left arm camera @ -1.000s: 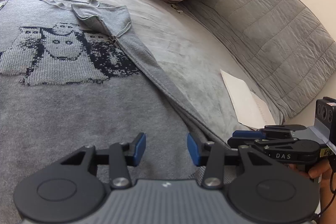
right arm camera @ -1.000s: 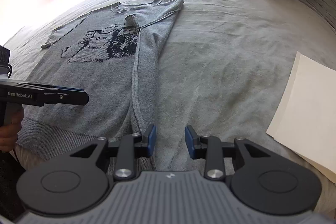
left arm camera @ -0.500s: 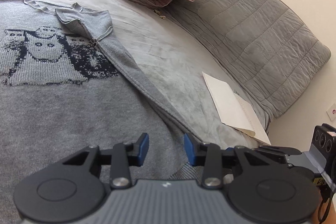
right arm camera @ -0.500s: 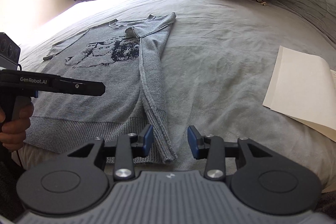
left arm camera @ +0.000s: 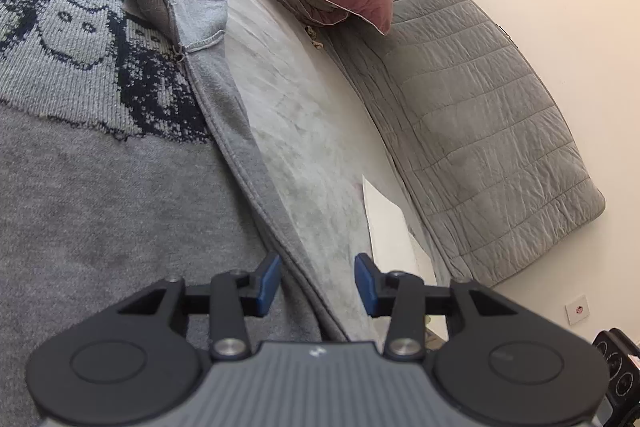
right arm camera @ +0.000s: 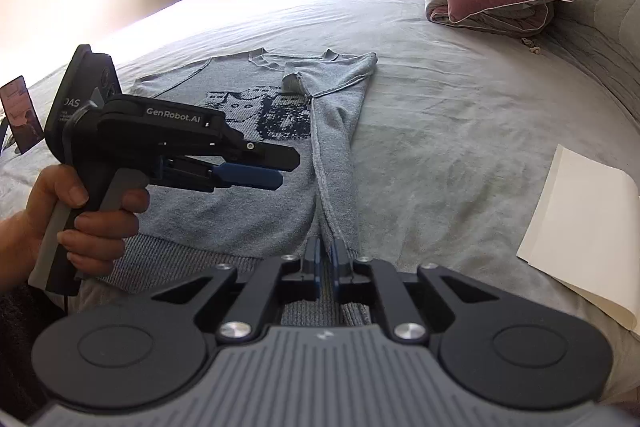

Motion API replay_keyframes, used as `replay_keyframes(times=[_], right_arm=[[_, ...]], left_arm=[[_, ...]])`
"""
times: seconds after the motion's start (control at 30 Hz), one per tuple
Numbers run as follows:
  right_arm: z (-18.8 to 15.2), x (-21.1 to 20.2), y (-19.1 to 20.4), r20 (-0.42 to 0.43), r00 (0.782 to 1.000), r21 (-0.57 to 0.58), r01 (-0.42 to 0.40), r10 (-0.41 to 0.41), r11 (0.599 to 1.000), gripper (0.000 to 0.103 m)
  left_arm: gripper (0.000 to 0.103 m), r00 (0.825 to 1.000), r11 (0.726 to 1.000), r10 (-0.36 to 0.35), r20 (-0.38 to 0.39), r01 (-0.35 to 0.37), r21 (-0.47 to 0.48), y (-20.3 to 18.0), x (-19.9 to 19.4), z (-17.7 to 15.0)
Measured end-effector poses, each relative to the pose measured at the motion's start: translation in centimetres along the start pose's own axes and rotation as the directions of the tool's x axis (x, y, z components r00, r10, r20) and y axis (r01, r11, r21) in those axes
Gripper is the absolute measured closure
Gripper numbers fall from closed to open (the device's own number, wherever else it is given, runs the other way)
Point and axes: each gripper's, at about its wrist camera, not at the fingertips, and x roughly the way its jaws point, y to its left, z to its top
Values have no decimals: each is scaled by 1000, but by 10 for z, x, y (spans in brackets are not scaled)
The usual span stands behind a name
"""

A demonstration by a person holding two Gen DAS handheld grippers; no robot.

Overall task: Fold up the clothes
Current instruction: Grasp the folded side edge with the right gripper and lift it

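At the lower centre of the right wrist view, the right gripper (right arm camera: 325, 261) has just been closing and now pinches the cuff end of the folded-in sleeve (right arm camera: 334, 183) between its blue pads. A second ago the same jaws stood apart over the sweater's hem with nothing between them. The left gripper (left arm camera: 316, 281), at the bottom of the left wrist view, has its jaws apart and empty; they straddle the sleeve's edge without pressing on it, and its view has rolled and dipped closer to the fabric than a second ago. The grey sweater (right arm camera: 224, 195) lies flat, front up, on the bed (right arm camera: 460, 131), its knitted cat pattern in the middle left of the right wrist view and the sleeve running down its right edge toward the camera. With one end of the sleeve caught, the fold looks ready to begin, probably once the left tool takes its own hold. "GenRobot.AI" reads in white along the left tool's body, and the letters "DAS" show on its camera housing. A sheet of pale paper (right arm camera: 584, 227) lies on the bed at the right edge.
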Motion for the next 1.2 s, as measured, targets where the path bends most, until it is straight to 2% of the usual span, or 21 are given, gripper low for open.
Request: replay_keyframes(times=[0.03, 0.07, 0.1, 0.33, 0.4, 0.43, 0.47, 0.67, 0.83, 0.9, 1.0, 1.2], right_arm=[[-2, 2, -2, -6, 1000, -4, 7, -7, 1000, 82], [-5, 4, -4, -9, 1000, 3, 12, -12, 1000, 67], [-9, 6, -7, -10, 1000, 14, 16, -16, 1000, 61], [-26, 26, -23, -59, 998, 54, 18, -15, 998, 59], [-29, 29, -25, -69, 998, 63, 9, -5, 998, 66], [-30, 29, -26, -68, 998, 69, 1, 4, 998, 87], [-31, 29, -27, -67, 998, 75, -8, 13, 997, 95], [-15, 4, -17, 4, 1000, 23, -15, 15, 1000, 95], [2, -11, 0, 33, 999, -41, -42, 43, 998, 95], [5, -13, 8, 33, 998, -70, -55, 57, 996, 95], [6, -10, 15, 19, 998, -96, -60, 62, 994, 95], [4, -1, 15, -21, 998, -100, -57, 55, 993, 95]], left_arm=[[61, 1000, 1000, 7, -2, -7, -6, 0, 4, 0], [61, 1000, 1000, 12, -3, -12, -11, 0, 9, 1], [61, 1000, 1000, 15, -2, -15, -15, -1, 12, 2], [61, 998, 998, 54, 13, -54, -36, 7, 30, 4], [61, 998, 997, 56, 29, -55, -57, 11, 32, 6], [61, 998, 996, 51, 40, -49, -71, 13, 33, 8], [61, 998, 996, 49, 47, -45, -78, 14, 33, 9], [61, 999, 992, 10, 51, -4, -123, 19, 37, 12], [61, 996, 987, -82, -19, 79, -142, 16, 44, 8], [58, 986, 979, -142, -82, 128, -156, 14, 49, 4], [53, 968, 973, -194, -157, 169, -157, 8, 53, -5], [43, 919, 944, -306, -249, 258, -207, 4, 47, -14]])
